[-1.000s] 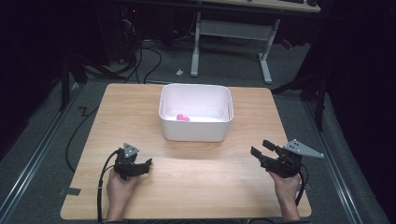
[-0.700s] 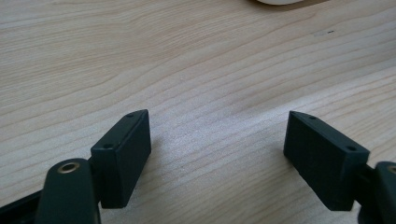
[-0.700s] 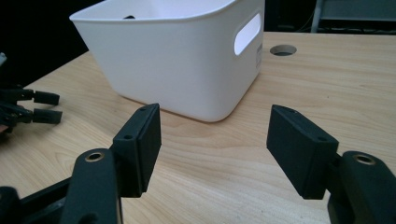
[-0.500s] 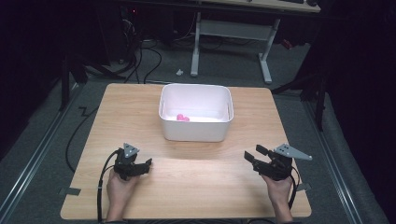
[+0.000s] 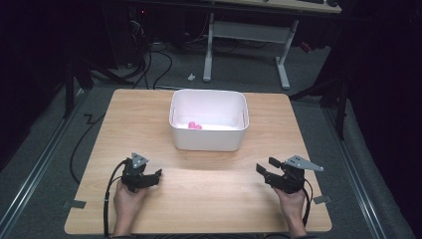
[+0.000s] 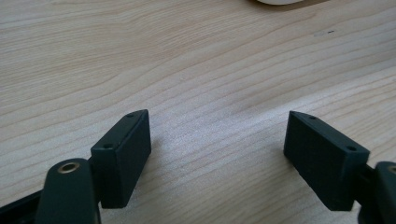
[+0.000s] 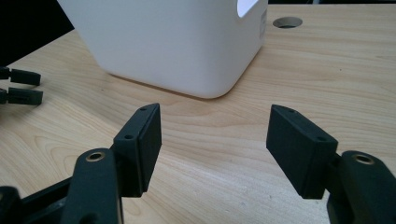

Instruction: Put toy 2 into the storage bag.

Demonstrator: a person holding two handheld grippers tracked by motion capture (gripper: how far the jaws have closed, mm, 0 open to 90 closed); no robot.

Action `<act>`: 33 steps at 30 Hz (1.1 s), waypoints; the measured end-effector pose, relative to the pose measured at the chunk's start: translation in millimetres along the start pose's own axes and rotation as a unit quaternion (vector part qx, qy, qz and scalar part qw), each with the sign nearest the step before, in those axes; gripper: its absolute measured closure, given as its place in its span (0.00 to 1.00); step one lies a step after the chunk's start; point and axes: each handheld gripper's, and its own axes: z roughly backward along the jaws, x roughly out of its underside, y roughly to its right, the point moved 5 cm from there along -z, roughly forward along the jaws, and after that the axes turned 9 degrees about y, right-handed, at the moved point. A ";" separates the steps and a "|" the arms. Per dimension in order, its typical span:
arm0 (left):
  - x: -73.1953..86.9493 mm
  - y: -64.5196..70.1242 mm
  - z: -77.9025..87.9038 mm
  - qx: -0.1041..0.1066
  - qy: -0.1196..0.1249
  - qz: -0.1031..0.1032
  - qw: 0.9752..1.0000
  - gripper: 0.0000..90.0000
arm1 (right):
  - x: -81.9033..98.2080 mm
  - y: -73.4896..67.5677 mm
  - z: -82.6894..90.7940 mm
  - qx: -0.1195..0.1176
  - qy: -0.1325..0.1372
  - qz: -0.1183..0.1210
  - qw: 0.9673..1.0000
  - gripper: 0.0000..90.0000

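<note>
— What's on the tabletop (image 5: 209, 194) from where you stand?

— A white tub (image 5: 209, 119) sits a little past the middle, toward twelve o'clock. Inside it, at about eight o'clock on its floor, lies something small and pink (image 5: 194, 126); I cannot make out what it is.

— And the person's hands?

— Both come in from the near edge. The left hand (image 5: 128, 201) is at about seven o'clock of the tub, holding the left gripper (image 5: 158, 175) low over the wood. Its jaws stand wide apart with nothing between them; in the left gripper view you see bare wood grain through the gap, and a sliver of the tub's base at the top edge.

— The other side?

— The right hand (image 5: 291, 204) is at about five o'clock of the tub, with the right gripper (image 5: 266, 166) pointing back toward the middle of the tabletop. Its jaws are spread too, and empty. In the right gripper view the tub's rounded corner fills the far ground, well apart from the jaws, and the other gripper's tips peek in at nine o'clock.

— Anything touching the tub?

— No. Both grippers are well clear of it. A black cable (image 5: 107, 199) trails from the left one back past the wrist.
</note>
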 end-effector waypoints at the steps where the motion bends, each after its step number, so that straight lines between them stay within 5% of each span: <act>1: 0.0 0.0 0.0 0.000 0.000 0.000 1.000 0.26 | 1.0 0.1 -0.6 0.002 -0.001 -0.003 1.000 0.40; 33: 0.0 0.0 0.0 0.001 0.000 0.000 1.000 0.26 | 37.3 17.6 -25.2 0.046 -0.065 0.002 0.997 0.40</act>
